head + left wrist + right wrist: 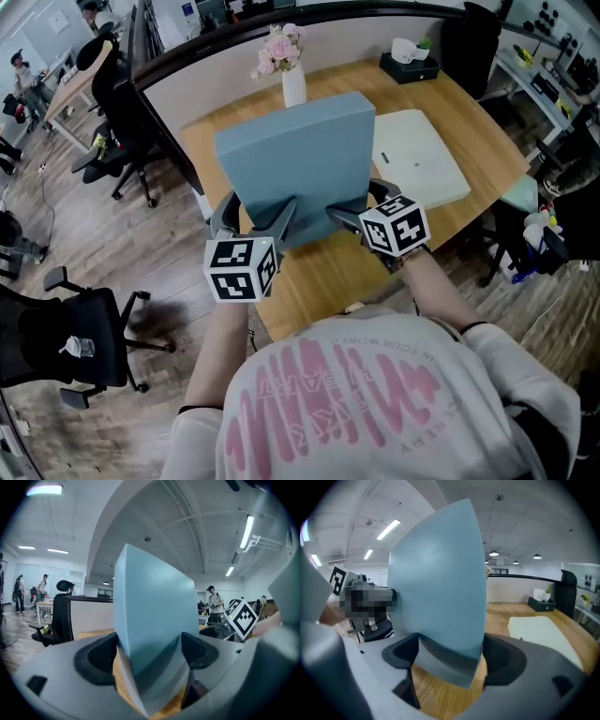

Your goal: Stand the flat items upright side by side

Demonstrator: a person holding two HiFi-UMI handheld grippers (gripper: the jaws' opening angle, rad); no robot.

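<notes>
My left gripper (pixel 262 202) and right gripper (pixel 359 202), jaws spread wide, each clamp a lower corner of the blue slab (pixel 295 155) above the near half of the wooden table (pixel 323 277). The jaws hide its bottom edge, so I cannot tell whether it touches the wood. It stands tilted, broad face toward me, its long side running left to right. A cream slab (pixel 417 155) lies flat just beyond, to the right.
</notes>
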